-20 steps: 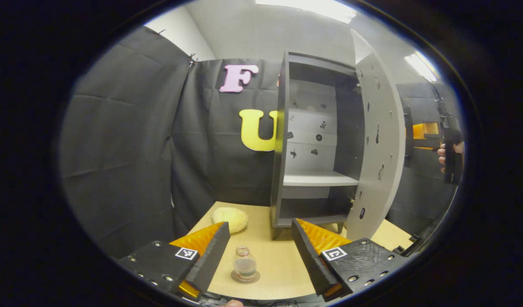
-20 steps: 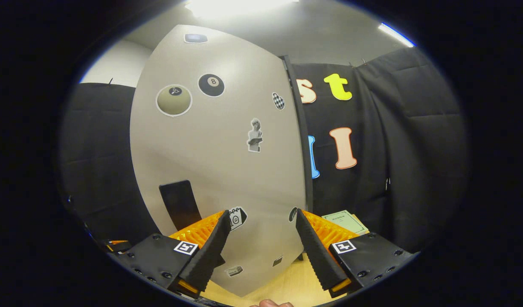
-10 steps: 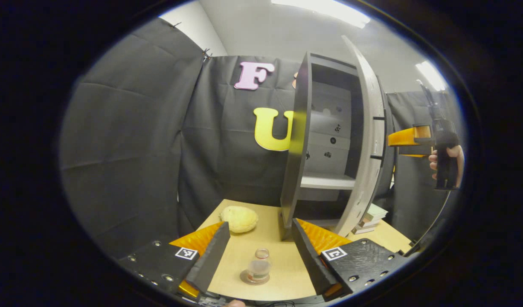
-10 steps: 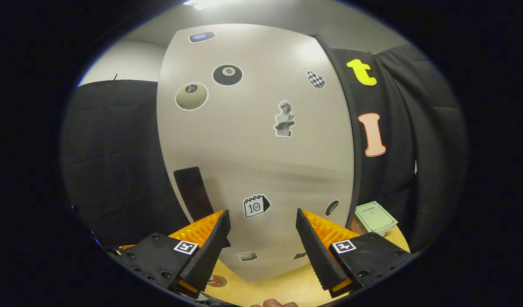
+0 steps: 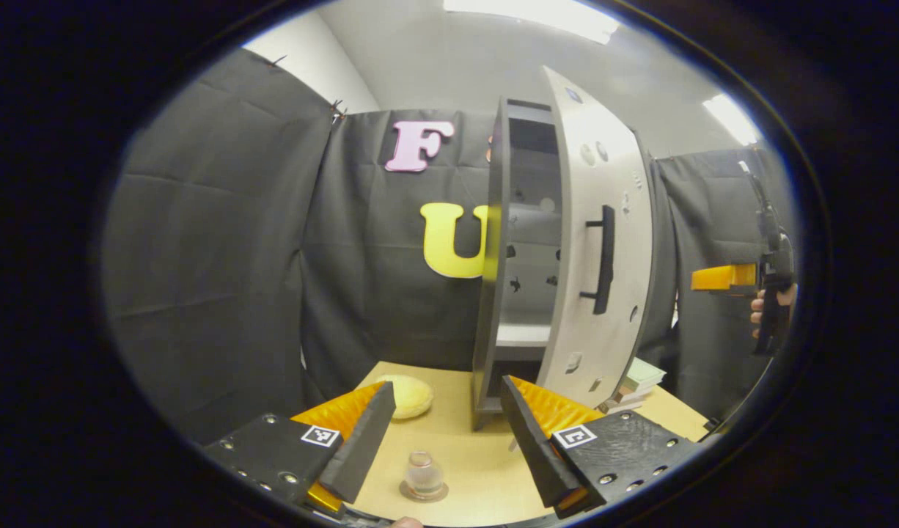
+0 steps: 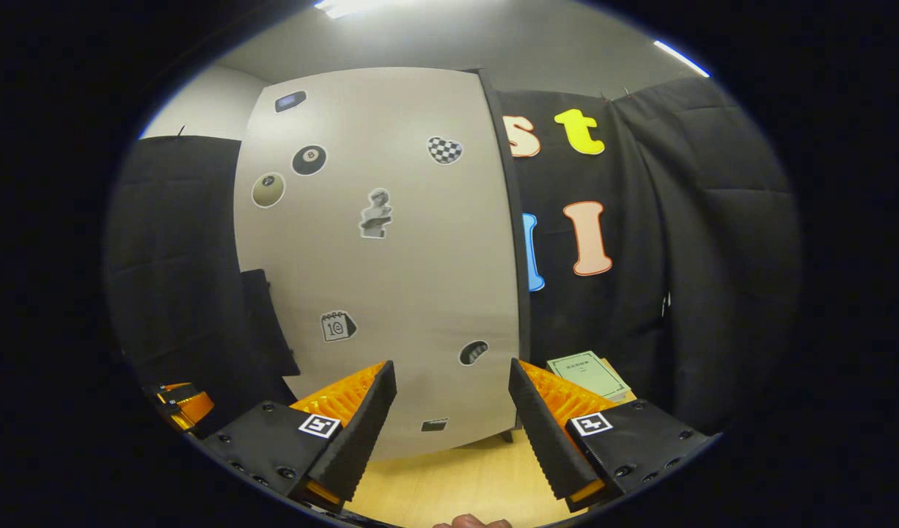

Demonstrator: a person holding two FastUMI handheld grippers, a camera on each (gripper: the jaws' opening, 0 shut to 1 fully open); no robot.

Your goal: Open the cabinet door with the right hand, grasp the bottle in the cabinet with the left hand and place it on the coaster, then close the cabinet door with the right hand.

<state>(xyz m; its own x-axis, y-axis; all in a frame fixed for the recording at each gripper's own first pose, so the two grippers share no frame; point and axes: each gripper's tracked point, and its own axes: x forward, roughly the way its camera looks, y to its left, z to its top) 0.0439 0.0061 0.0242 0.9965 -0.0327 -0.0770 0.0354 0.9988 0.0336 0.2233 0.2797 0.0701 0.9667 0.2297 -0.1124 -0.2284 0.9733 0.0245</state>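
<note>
The bottle [image 5: 422, 473] stands on the coaster [image 5: 423, 493] near the table's [image 5: 486, 477] front edge, between the spread, empty fingers of the left gripper [image 5: 445, 440]. The right gripper [image 6: 449, 418] is also spread and empty, facing the cabinet door [image 6: 391, 257], which stands partly ajar.

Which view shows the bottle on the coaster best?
The left gripper view: the bottle stands upright on the coaster, between the left claw's open fingers. The right gripper view faces the cabinet door instead.

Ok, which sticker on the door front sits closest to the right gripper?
The dark oval sticker low near the door's hinge edge, just above the right gripper; the calendar sticker sits higher left.
</note>
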